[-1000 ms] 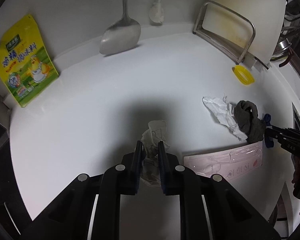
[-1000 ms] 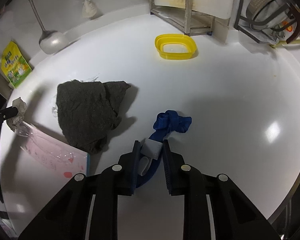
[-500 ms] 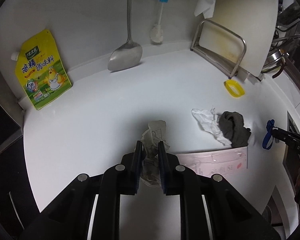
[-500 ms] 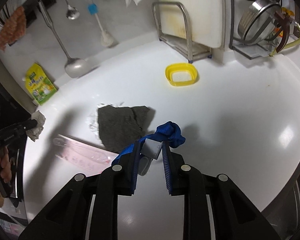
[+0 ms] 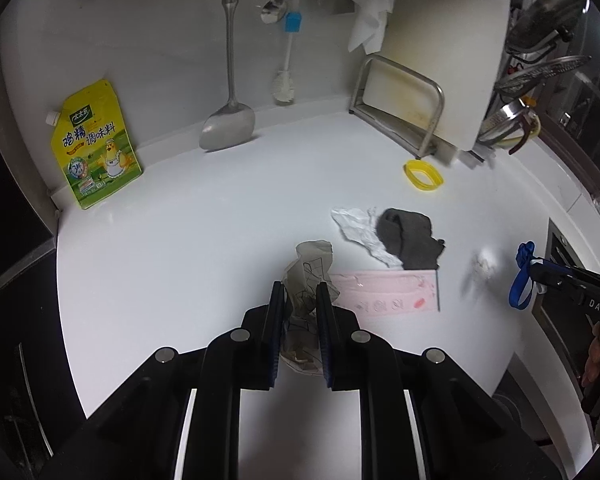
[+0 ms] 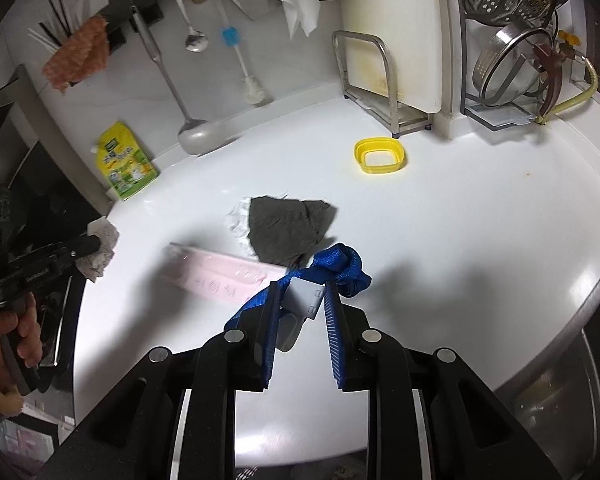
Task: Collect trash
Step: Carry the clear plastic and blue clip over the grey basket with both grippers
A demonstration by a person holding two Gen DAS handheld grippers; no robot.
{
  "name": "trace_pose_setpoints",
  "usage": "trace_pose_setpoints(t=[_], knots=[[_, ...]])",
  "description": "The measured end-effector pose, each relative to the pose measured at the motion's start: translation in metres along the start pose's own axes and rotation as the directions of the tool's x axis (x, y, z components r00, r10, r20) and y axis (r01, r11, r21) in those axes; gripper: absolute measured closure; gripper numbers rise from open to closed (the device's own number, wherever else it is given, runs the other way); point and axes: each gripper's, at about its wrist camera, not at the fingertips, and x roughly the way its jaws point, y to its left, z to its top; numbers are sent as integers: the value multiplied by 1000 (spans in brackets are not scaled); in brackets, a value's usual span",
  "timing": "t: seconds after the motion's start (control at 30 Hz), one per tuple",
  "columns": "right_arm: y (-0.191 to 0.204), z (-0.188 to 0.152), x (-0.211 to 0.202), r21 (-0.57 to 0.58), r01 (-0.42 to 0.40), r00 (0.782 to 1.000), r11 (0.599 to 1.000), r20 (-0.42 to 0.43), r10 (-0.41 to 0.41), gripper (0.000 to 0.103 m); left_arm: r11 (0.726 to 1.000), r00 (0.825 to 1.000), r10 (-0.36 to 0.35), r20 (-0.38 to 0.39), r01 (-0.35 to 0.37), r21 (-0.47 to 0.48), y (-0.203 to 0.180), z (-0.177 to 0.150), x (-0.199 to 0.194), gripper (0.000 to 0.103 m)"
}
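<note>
Both grippers risen since earlier frame, loads lifted off counter (image 5: 180, 240). Left gripper (image 5: 299, 300): fingers narrow, clamping crumpled wrapper (image 5: 308, 272). Right gripper (image 6: 302, 300): narrow, pinching blue strap (image 6: 332, 264) by grey tag. Risk: dangling strap slips out or snags in transit.

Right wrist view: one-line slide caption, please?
Right claw shut on blue strap, above white counter with dark cloth.
</note>
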Motion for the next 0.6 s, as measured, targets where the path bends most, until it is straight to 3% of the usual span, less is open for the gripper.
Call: trace_pose_setpoints(t=[0.6], knots=[[10,-60,-62,-30,-53,999,998,3,53,82,997,999,-49,11,48,66,-68,-48,-46,87]])
